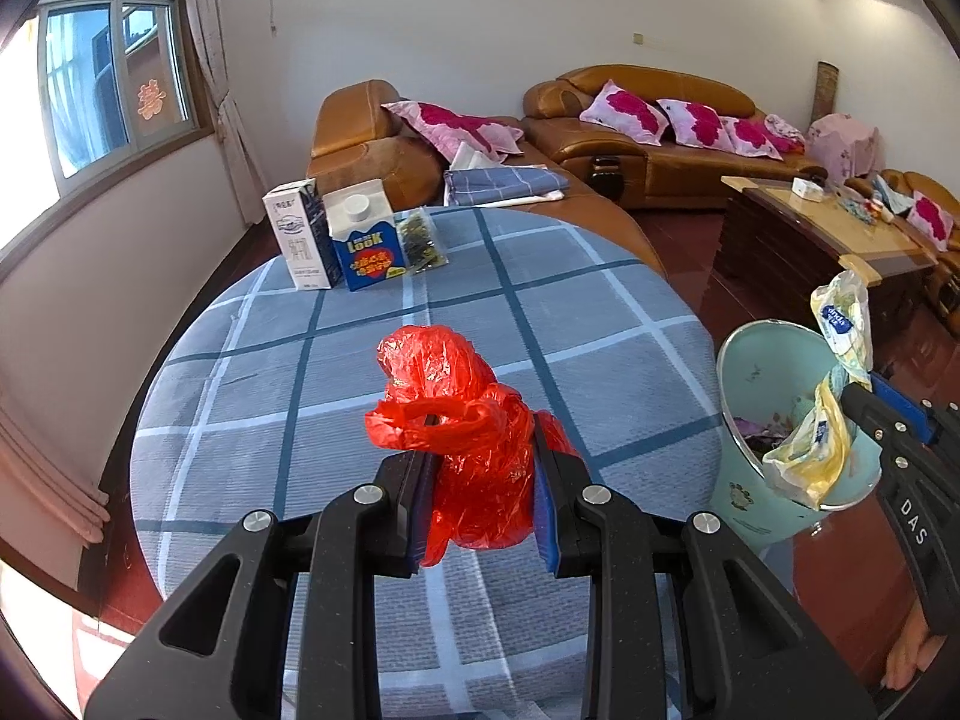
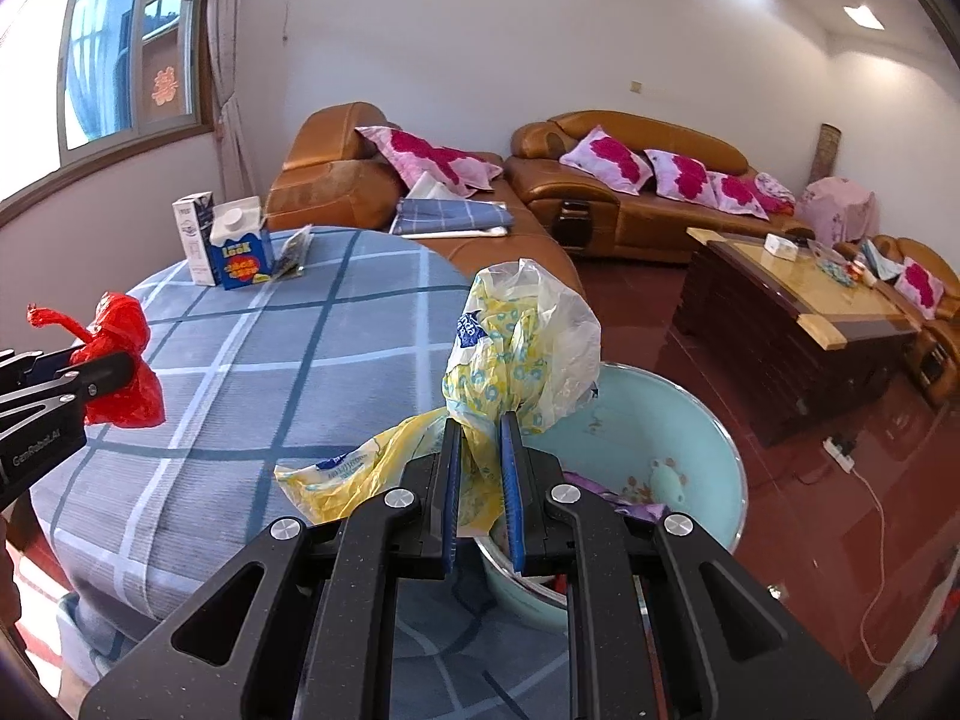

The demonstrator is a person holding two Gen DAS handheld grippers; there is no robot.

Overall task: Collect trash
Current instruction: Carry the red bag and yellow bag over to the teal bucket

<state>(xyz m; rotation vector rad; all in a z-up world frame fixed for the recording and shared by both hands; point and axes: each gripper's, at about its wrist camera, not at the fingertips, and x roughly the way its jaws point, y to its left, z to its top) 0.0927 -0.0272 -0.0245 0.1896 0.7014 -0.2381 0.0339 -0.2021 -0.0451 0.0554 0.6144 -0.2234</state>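
My left gripper [image 1: 483, 444] is shut on a crumpled red plastic bag [image 1: 474, 420] and holds it above the round table's blue checked cloth [image 1: 360, 372]; the bag also shows in the right wrist view [image 2: 123, 360]. My right gripper [image 2: 480, 438] is shut on a yellow and clear plastic bag [image 2: 522, 342] and holds it over the rim of a light teal trash bin [image 2: 678, 438] beside the table. That bag [image 1: 834, 408] and the bin [image 1: 756, 378] also show at the right of the left wrist view. Some trash lies inside the bin.
Two cartons, a white one [image 1: 300, 234] and a blue one [image 1: 366, 240], stand at the table's far edge next to a small clear packet [image 1: 423, 240]. Brown leather sofas [image 1: 648, 138] with pink pillows and a wooden coffee table [image 1: 822, 234] stand behind on a red floor.
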